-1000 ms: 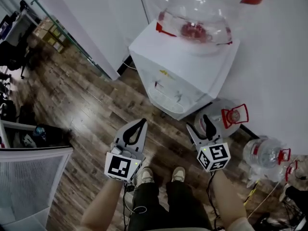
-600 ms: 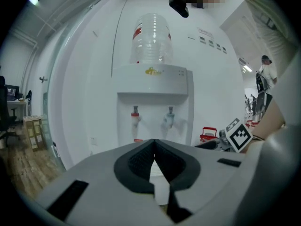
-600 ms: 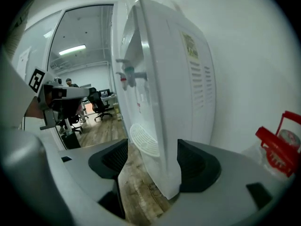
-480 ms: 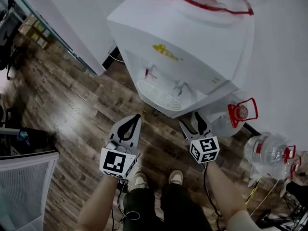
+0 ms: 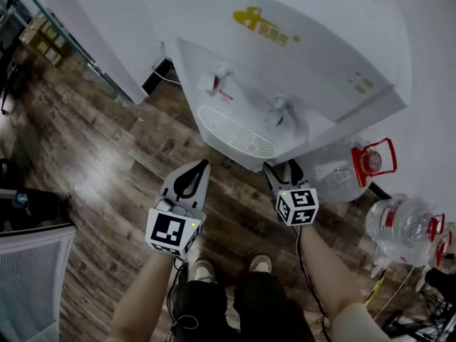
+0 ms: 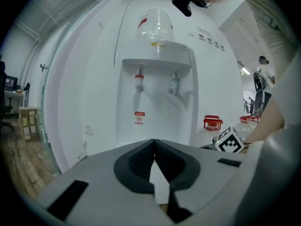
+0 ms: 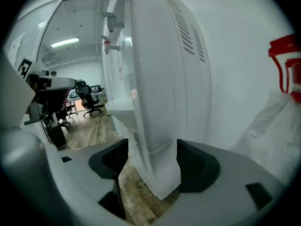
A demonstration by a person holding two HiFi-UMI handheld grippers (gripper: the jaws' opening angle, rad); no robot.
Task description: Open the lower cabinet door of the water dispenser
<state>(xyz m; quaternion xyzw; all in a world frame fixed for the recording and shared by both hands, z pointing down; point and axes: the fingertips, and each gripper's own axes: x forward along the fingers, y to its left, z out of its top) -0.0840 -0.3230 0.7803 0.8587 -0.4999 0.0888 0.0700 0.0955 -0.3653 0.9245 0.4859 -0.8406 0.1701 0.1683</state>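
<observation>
The white water dispenser (image 5: pixel 285 63) fills the top of the head view, with a red and a blue tap over a drip tray (image 5: pixel 235 132). Its lower cabinet door (image 6: pixel 160 126) shows only in the left gripper view, as the plain front below the taps. My left gripper (image 5: pixel 204 164) is shut and empty, a short way in front of the dispenser (image 6: pixel 157 74). My right gripper (image 5: pixel 283 168) is open at the dispenser's lower right front corner. In the right gripper view that white corner edge (image 7: pixel 155 102) stands between the two spread jaws.
Water bottles with red caps (image 5: pixel 370 159) (image 5: pixel 402 223) lie on the wooden floor right of the dispenser. A white wall panel (image 5: pixel 107 20) stands to its left. A white mesh chair back (image 5: pixel 28 276) is at the lower left. My feet (image 5: pixel 206 269) are just behind the grippers.
The view has closed in on the dispenser. Both grippers have moved forward to it, and the right one has reached its lower front corner.
</observation>
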